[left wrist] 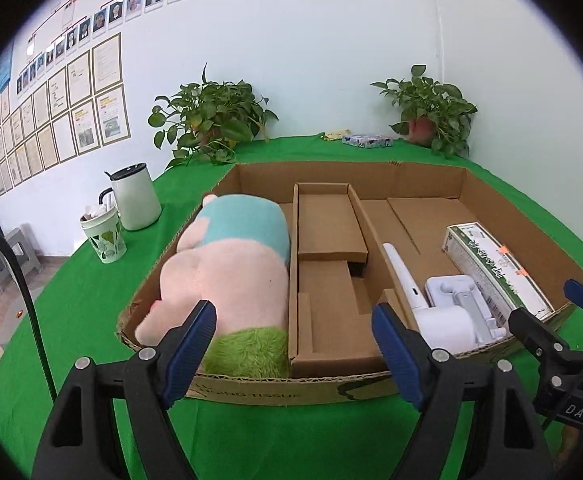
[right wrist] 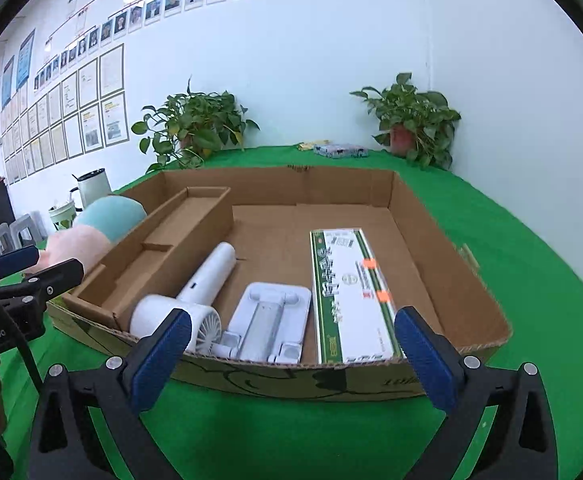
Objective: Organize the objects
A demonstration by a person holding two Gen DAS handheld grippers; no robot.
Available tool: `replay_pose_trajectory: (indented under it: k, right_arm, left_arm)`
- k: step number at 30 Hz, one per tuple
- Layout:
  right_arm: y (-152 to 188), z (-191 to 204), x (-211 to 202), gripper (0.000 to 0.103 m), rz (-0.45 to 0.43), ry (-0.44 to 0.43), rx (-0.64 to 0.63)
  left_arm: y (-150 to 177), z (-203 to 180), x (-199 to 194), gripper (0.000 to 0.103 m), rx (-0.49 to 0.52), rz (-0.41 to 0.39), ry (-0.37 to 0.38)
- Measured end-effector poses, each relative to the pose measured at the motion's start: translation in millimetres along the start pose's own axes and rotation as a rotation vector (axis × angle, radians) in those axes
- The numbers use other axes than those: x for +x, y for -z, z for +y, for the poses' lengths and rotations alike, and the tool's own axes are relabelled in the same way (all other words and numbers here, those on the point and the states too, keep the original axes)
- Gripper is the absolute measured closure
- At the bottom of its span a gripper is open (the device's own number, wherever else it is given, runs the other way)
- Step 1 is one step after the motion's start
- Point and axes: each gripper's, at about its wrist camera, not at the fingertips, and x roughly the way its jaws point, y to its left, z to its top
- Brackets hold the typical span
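A shallow cardboard tray (left wrist: 475, 196) (right wrist: 423, 216) lies on the green table. In its left part lies a pink, teal and green plush toy (left wrist: 235, 272) (right wrist: 87, 240). A cardboard insert (left wrist: 327, 240) (right wrist: 171, 248) divides the middle. The right part holds a white handheld fan (left wrist: 431, 312) (right wrist: 195, 300), a white folding stand (left wrist: 463, 296) (right wrist: 267, 320) and a long green-and-white box (left wrist: 495, 268) (right wrist: 351, 292). My left gripper (left wrist: 295, 336) is open and empty at the tray's near edge. My right gripper (right wrist: 291, 352) is open and empty, also at the near edge.
A white kettle (left wrist: 135, 196) and a leaf-printed cup (left wrist: 105, 236) stand left of the tray. Two potted plants (left wrist: 207, 120) (left wrist: 427, 112) and a small blue packet (left wrist: 367, 141) sit along the back wall. The right gripper's fingers (left wrist: 539, 332) show in the left wrist view.
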Motion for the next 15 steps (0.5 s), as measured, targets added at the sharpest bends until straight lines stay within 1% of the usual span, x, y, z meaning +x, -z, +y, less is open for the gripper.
replay_pose_trajectory:
  k: [1, 2, 4, 7, 15]
  right_arm:
    - [4, 0, 7, 0.001, 0.003, 0.01, 0.008]
    - [7, 2, 9, 0.001, -0.017, 0.023, -0.001]
    - [10, 4, 13, 0.0, -0.014, 0.041, -0.009]
    - [10, 6, 17, 0.0, -0.002, 0.055, -0.017]
    - [9, 10, 17, 0.0, 0.003, 0.065, -0.024]
  left_arm:
    - [3, 1, 5, 0.023, -0.005, 0.009, 0.006]
    - [6, 1, 8, 0.023, -0.007, 0.006, 0.002]
    - [10, -3, 9, 0.022, 0.017, -0.026, -0.02]
    - [15, -6, 8, 0.018, 0.019, -0.057, -0.028]
    - [14, -4, 9, 0.012, 0.019, -0.043, -0.003]
